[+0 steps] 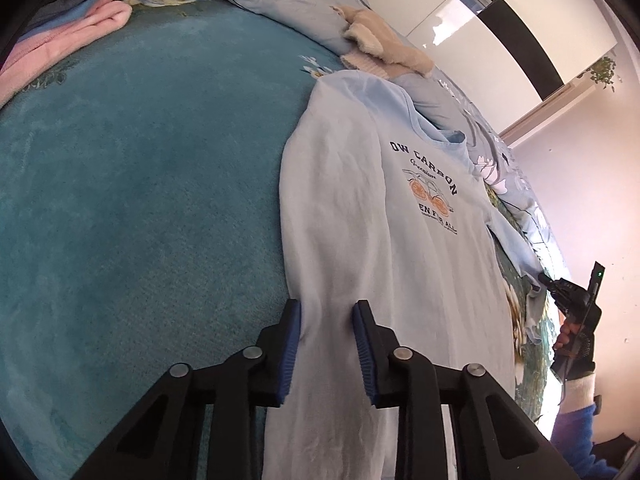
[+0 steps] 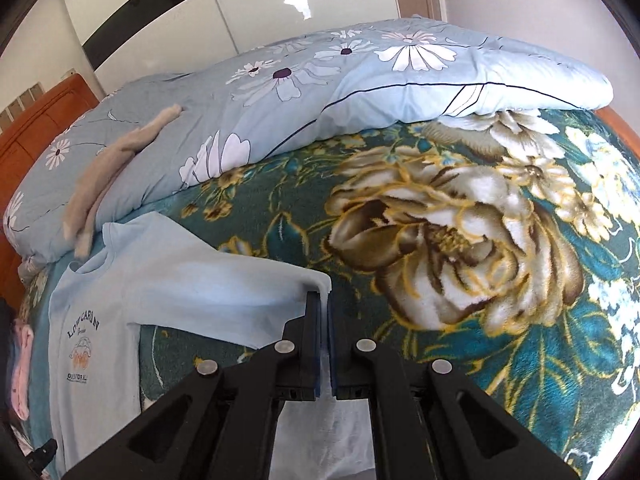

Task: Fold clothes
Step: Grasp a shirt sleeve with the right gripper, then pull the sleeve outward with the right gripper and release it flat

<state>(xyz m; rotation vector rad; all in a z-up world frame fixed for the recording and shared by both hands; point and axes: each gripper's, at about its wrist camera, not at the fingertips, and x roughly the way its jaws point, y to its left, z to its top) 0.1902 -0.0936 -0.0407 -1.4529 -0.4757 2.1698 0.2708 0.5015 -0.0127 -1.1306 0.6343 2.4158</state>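
Note:
A light blue T-shirt [image 1: 400, 260] with a dark "LOW CARBON" print lies front up on the teal blanket [image 1: 140, 180]. My left gripper [image 1: 326, 316] points down at the shirt's left edge near the hem. Its jaws stand narrowly apart, with a ridge of shirt fabric between the blue pads [image 1: 294, 332]. My right gripper [image 2: 324, 308] is shut on the cuff of the shirt's sleeve [image 2: 240, 288], which is stretched out sideways from the T-shirt [image 2: 100, 360] above the blanket. The left wrist view shows the right gripper [image 1: 544, 280] at the far right, held by a hand [image 1: 572, 332].
A pale blue daisy-print quilt [image 2: 360, 80] is bunched along the far side of the bed, with a beige garment [image 2: 116, 160] lying on it. A pink garment [image 1: 80, 28] lies at the far left. The blanket's big flower pattern [image 2: 460, 240] spreads right of the sleeve. An orange headboard [image 2: 36, 128] stands behind.

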